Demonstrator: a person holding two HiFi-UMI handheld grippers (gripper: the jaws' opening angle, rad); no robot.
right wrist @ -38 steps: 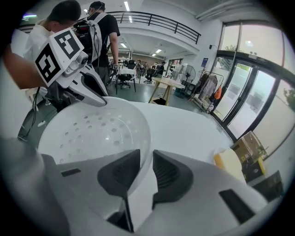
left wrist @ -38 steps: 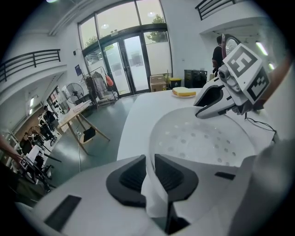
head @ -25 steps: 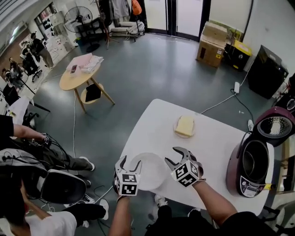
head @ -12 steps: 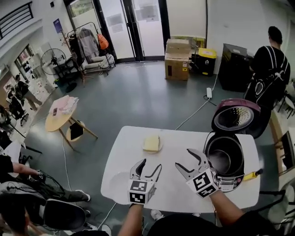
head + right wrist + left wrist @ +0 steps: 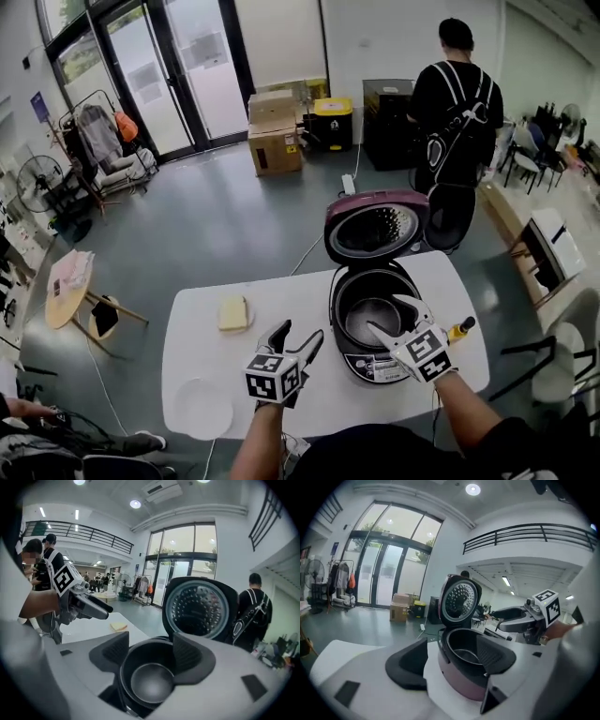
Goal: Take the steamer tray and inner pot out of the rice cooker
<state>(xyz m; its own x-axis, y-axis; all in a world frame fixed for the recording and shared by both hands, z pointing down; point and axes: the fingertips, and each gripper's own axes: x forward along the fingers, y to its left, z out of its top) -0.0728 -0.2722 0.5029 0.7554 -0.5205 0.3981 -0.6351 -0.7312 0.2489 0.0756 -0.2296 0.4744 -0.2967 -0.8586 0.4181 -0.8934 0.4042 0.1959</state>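
The maroon rice cooker (image 5: 361, 361) stands on the white table (image 5: 197, 352) with its lid (image 5: 375, 230) up. The dark inner pot (image 5: 370, 319) sits inside it, also visible in the right gripper view (image 5: 150, 681) and the left gripper view (image 5: 464, 654). A white round tray (image 5: 203, 408) lies at the table's front left. My right gripper (image 5: 394, 321) hovers over the pot's front right rim; its jaws have just been opening, with nothing gripped. My left gripper (image 5: 297, 337) hangs left of the cooker, jaws also just opening and empty.
A yellow sponge on a small plate (image 5: 233, 312) lies left of the cooker. A yellow-handled tool (image 5: 459, 328) rests by the cooker's right side. A person in black (image 5: 457, 103) stands behind the table. Cardboard boxes (image 5: 275, 131) sit further back.
Both grippers left the white tray at the table's front left and travelled right to the cooker. The right one now hangs over the pot. The head view swung round to the cooker.
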